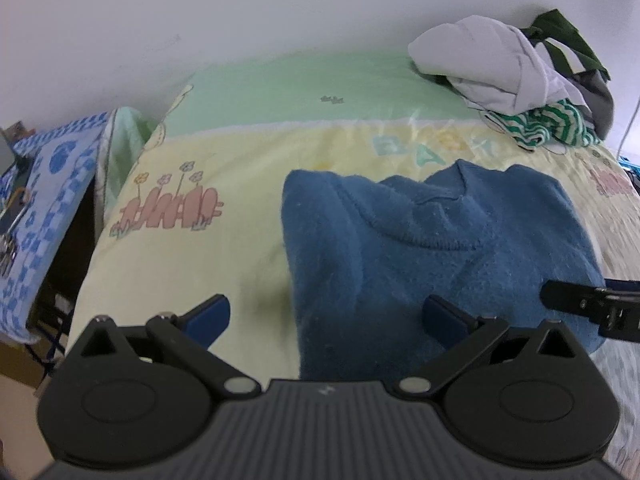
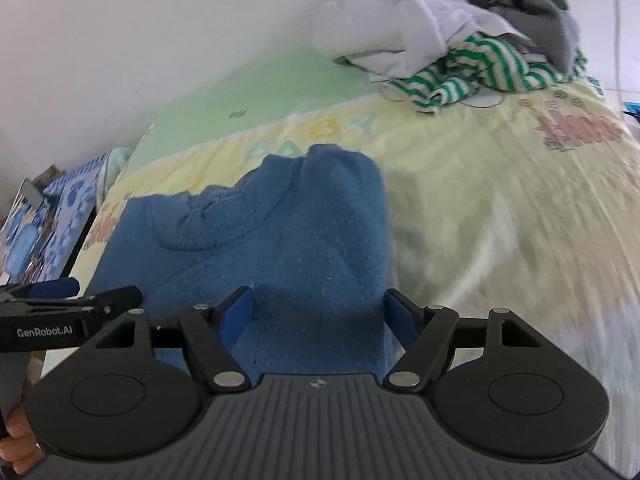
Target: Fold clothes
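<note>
While the blue fleecy knitted sweater (image 1: pixel 436 248) lies folded into a compact block on the bed's pale yellow and green printed blanket (image 1: pixel 208 268), collar toward the wall, both grippers hover low over its near edge. The left gripper (image 1: pixel 326 320) stands wide open, one blue pad over bare blanket and the other over the sweater's left part, gripping nothing. The right gripper (image 2: pixel 320 316) is also spread wide, its pads straddling the near right part of the sweater without visibly pressing on it. The risk, as I judge it, is that a closing pinch here takes only the top layer of the thick knit, so that lifting peels the fold open instead of carrying the block; a pad could equally catch the blanket underneath and drag it. With the two grippers so near each other, uneven pulls could skew the folded edges. A heap of unfolded clothes (image 2: pixel 452 40), white, grey and green-striped, waits at the far corner of the bed. Readable writing: "GenRobot.AI" on the side of the left gripper in the right wrist view, and "BABY" printed in pastel letters (image 2: pixel 320 136) on the blanket.
</note>
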Tool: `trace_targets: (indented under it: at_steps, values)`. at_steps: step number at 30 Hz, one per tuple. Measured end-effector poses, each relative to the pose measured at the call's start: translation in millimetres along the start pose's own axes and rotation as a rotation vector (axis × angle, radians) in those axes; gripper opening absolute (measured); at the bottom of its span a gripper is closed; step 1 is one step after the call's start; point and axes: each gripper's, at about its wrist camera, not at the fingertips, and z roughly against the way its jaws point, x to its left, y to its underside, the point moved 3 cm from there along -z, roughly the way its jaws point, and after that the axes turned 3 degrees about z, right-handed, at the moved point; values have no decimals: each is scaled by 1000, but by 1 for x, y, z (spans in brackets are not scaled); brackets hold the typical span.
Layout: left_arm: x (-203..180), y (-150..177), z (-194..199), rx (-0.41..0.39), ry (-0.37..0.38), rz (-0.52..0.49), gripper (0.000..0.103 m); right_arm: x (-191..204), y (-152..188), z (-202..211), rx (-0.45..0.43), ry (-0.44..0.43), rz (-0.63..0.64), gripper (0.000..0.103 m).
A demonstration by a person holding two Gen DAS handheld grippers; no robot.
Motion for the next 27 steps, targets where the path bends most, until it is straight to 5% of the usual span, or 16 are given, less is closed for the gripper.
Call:
trace_targets:
  at_steps: [11, 27]
  values:
    - [-9, 0, -1, -6, -54, -9, 102, 0, -1, -5, 21, -21, 21, 74]
    - [-9, 0, -8, 5, -30, -21, 102, 6, 0, -13, 37, 21, 25, 75]
